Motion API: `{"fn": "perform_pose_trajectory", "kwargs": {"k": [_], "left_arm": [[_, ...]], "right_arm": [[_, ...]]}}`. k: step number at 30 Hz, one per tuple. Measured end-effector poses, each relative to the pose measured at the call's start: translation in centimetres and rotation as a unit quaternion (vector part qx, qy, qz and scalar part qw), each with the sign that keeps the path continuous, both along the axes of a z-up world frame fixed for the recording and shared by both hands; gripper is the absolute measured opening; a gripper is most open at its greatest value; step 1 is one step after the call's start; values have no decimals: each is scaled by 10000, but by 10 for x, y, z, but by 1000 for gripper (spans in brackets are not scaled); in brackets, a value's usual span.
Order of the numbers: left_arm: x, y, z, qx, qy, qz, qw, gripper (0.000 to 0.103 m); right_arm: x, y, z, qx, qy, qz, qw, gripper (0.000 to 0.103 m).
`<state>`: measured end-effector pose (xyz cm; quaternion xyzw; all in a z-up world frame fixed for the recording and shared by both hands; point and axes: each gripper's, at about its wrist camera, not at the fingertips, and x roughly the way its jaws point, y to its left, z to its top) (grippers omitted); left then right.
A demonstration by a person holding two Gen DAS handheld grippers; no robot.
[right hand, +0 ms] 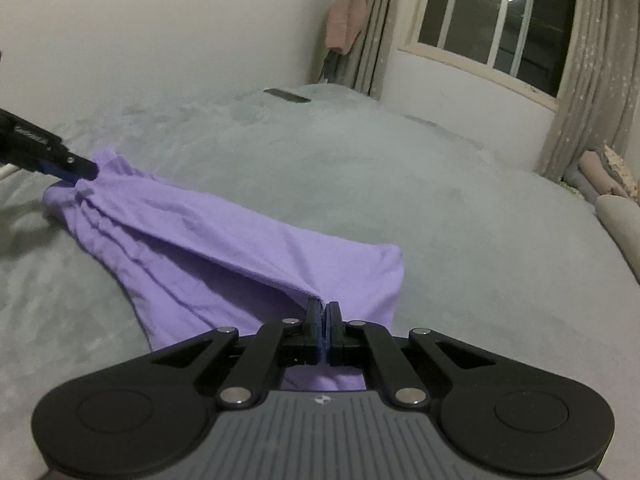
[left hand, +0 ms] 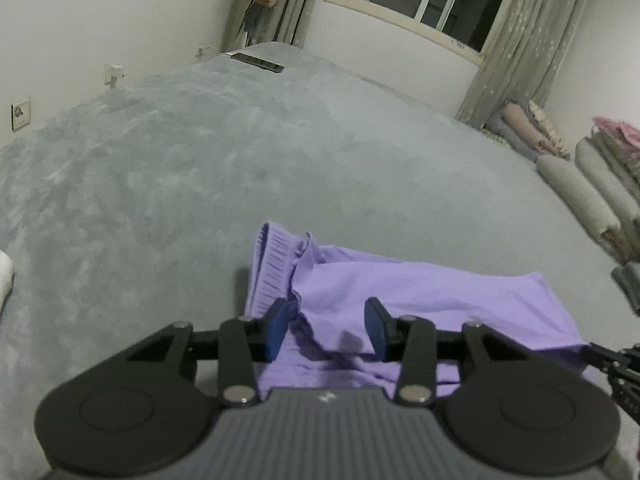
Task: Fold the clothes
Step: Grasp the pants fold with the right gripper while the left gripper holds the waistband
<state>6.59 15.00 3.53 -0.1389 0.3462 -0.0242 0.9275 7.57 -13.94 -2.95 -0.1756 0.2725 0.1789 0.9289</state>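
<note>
A purple garment [left hand: 400, 292] lies bunched on the grey bed cover [left hand: 200, 180], its ribbed hem at the left end. My left gripper [left hand: 328, 326] is open, its blue pads on either side of a fold of the cloth, just above it. In the right wrist view the garment [right hand: 208, 236] stretches from my right gripper [right hand: 323, 316], which is shut on one edge of it, to the left gripper [right hand: 76, 172] at its far end.
A dark remote-like object [left hand: 258, 62] lies at the far end of the bed. Rolled blankets and pillows [left hand: 580, 188] are stacked along the right side. A white object [left hand: 5, 280] sits at the left edge. A wall and window are behind.
</note>
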Motion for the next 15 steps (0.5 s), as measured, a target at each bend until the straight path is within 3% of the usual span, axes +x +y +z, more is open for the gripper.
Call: {"fn": "perform_pose_trajectory", "kwargs": {"k": [2,3,4,7,13,15], "left_arm": [[3,-6,-3,158,2,-9,9999,29],[5,-8,-5,235,45,-1,9997,7],[6,-10,-7,310,93,7,9995,3],[7,-9,-4,245,104,63,9996,3],[-9,3,17,12,-217,106,9997,3],[-9,1,11,89,-44,114,9999,3]], "right_arm": [[0,6,-6,-192,56,38,9998,1],[0,9,-9,-265,80,74,9996,1],[-1,12,-12,-339,100,121,9993,1],[-5,15,-12,-471,81,213,9986,1],[-7,-1,3,-230,21,93,9997,1],[-4,1,-5,-376,184,101,9991,2]]}}
